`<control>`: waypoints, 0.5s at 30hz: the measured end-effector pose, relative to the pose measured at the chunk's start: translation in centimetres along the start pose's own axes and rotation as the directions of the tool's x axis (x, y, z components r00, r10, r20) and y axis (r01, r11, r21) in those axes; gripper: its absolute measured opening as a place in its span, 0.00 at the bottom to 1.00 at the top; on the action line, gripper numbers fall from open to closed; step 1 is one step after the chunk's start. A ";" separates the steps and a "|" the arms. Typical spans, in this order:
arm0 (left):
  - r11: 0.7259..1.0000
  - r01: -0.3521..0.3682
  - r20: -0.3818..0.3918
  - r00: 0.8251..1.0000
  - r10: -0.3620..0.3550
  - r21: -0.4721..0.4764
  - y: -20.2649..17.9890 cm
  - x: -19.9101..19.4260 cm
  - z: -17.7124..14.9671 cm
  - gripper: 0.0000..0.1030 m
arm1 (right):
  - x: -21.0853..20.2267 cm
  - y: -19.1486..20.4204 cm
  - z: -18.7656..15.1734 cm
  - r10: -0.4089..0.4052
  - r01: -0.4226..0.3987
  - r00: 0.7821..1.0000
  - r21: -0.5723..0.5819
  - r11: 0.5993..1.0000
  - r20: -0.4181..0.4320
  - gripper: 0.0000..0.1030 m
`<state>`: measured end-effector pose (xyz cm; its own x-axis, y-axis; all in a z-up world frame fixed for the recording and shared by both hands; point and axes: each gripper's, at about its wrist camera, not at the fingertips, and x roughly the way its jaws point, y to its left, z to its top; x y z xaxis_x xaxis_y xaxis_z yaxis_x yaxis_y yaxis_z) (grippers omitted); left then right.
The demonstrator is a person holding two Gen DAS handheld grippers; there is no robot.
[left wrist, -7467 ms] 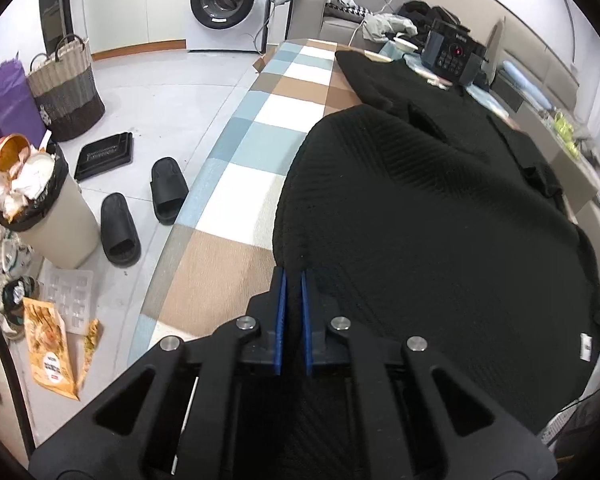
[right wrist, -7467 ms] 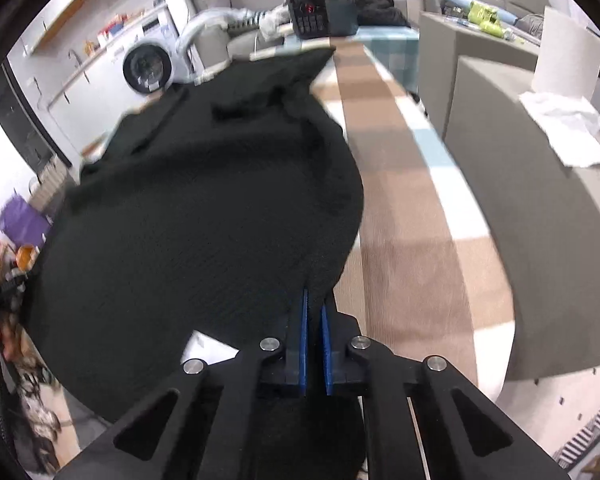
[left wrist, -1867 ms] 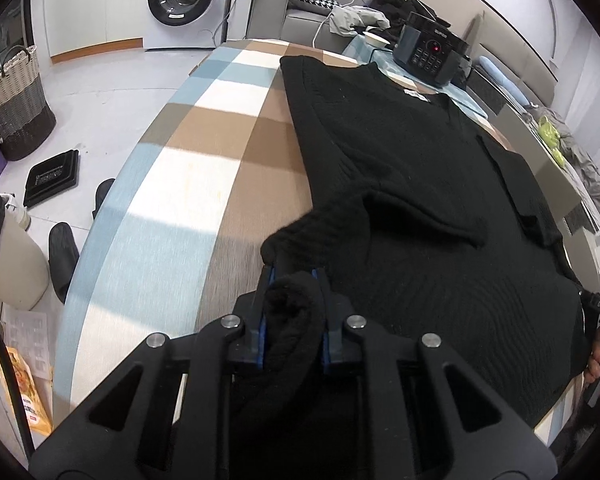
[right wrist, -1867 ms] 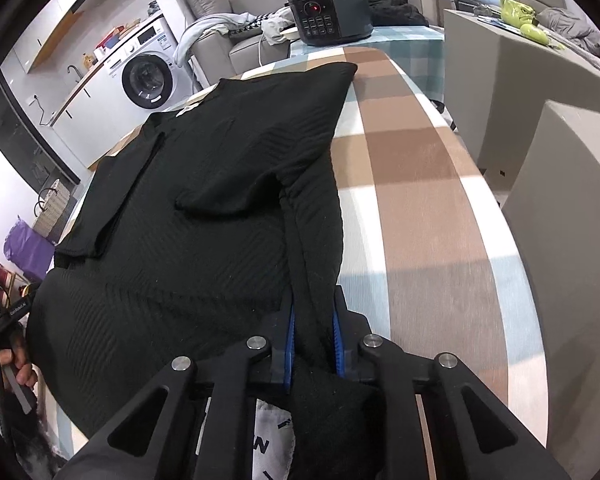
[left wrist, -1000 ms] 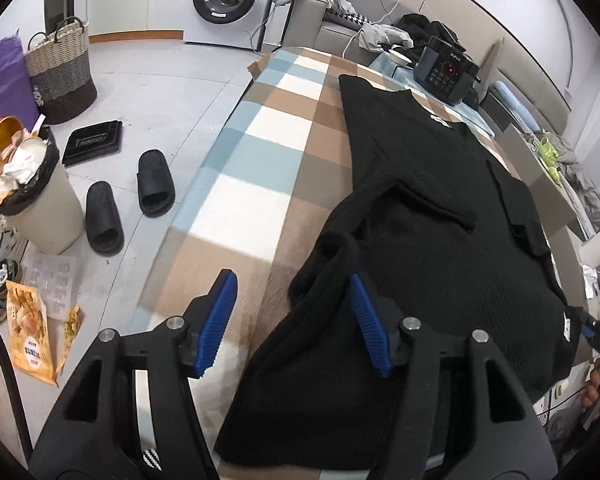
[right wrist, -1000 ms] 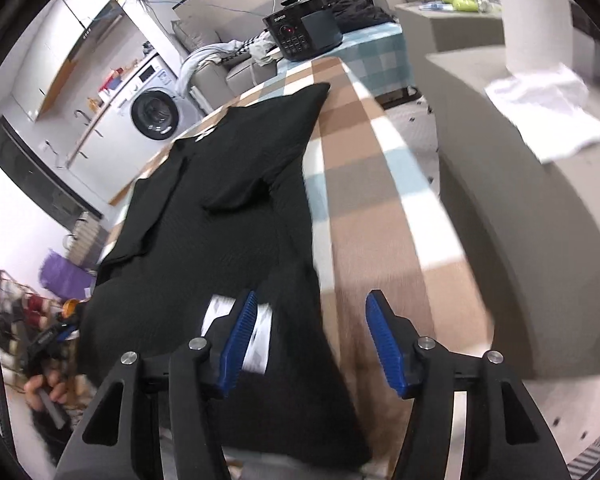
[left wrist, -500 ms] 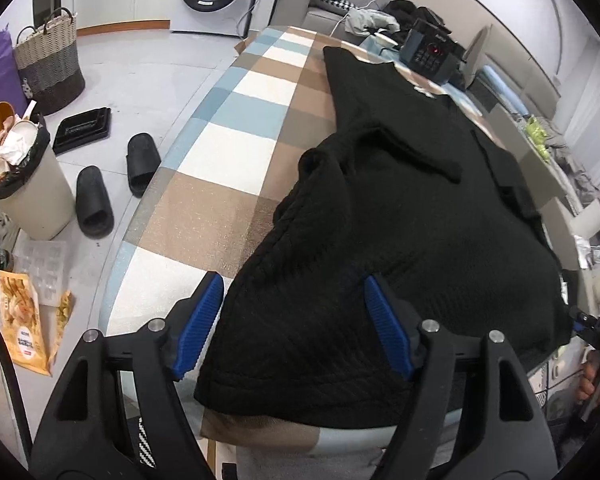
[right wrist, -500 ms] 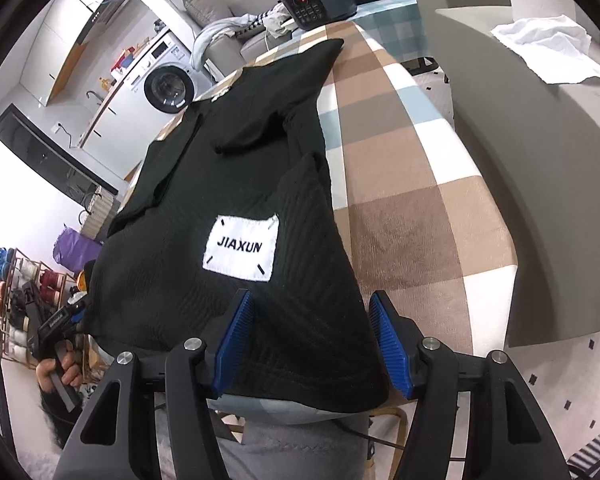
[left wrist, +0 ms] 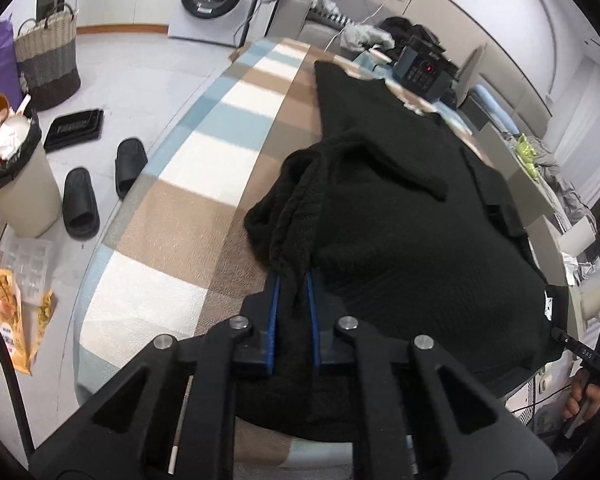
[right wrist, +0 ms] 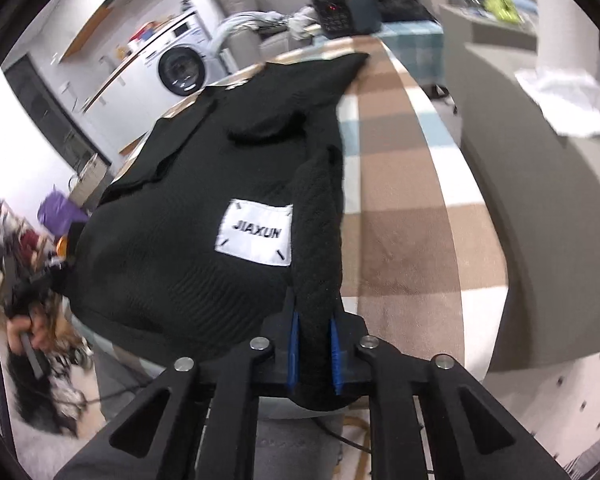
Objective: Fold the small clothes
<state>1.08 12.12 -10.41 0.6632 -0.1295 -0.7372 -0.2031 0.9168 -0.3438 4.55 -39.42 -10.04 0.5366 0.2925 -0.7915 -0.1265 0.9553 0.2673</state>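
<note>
A black knit sweater lies lengthwise on the checked table, its near hem hanging over the front edge. My left gripper is at the sweater's near left corner; its jaws are closing and the blue pads press on a bunched fold of knit. In the right wrist view the sweater shows a white "JIAXUN" patch. My right gripper is at the near right corner, its jaws closing on a thick roll of the hem.
A black appliance stands at the table's far end. Left of the table on the floor are slippers, a full bin and a woven basket. A grey cabinet flanks the right side.
Both grippers stood wide open over the near hem; now both have closed onto the fabric, which is bunched up between the pads. The right view has rolled slightly.
</note>
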 end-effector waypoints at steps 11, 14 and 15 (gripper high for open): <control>0.998 0.070 0.155 0.986 -0.067 -0.010 -1.2 -4.0 4.2 0.08 | -3.4 1.6 4.6 -0.008 0.016 0.979 -0.039 0.999 0.202 0.08; 0.997 0.079 0.184 0.980 -0.073 -0.024 -1.5 -3.4 6.6 0.07 | -2.4 0.7 7.3 -0.008 -0.004 0.973 0.050 0.999 0.229 0.08; 0.996 0.084 0.191 0.979 -0.078 -0.026 -1.6 -3.0 7.4 0.07 | -2.1 0.5 8.1 -0.024 0.008 0.971 0.071 0.997 0.239 0.08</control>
<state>4.72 13.86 -3.31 0.8020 -0.1259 -0.5839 -0.1653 0.8926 -0.4194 10.05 -39.91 -3.78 0.7233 0.2503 -0.6436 -0.0630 0.9520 0.2994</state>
